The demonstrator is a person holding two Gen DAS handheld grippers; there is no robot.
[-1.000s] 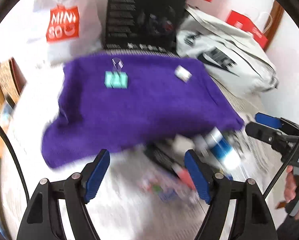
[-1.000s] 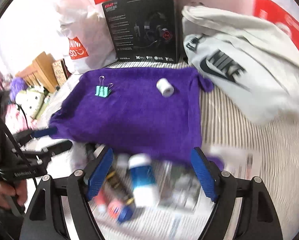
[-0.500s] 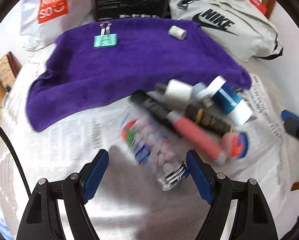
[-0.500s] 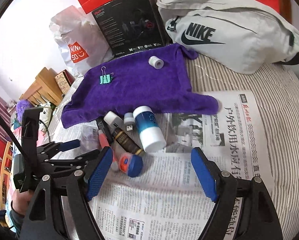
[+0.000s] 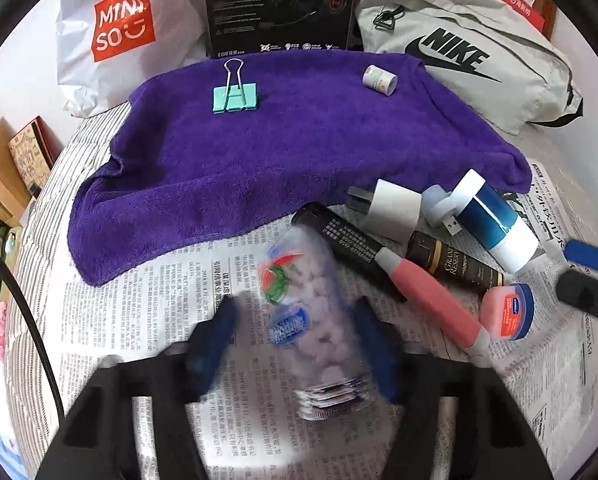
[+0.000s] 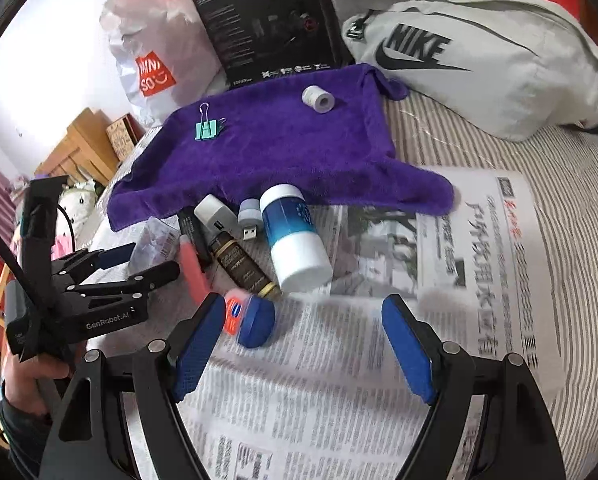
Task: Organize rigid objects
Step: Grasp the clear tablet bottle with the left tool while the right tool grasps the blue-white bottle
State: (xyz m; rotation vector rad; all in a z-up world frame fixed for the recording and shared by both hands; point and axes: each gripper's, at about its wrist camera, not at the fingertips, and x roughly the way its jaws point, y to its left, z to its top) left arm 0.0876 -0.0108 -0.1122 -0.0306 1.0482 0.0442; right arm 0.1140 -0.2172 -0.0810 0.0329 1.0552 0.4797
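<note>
A clear plastic jar of pale pellets lies on the newspaper. My left gripper is blurred, its jaws on either side of the jar and narrowed toward it; the jar also shows in the right wrist view. Beside it lie a black-and-pink tube, a dark brown bottle, a white charger, a blue-and-white bottle and a small Vaseline tin. My right gripper is open and empty above the newspaper, near the tin.
A purple towel holds a teal binder clip and a small tape roll. Behind it stand a Miniso bag, a black box and a grey Nike bag. A newspaper covers the striped bed.
My left gripper moved forward and down over the clear jar and its jaws narrowed around it. My right gripper moved closer to the pile of objects, still open.
</note>
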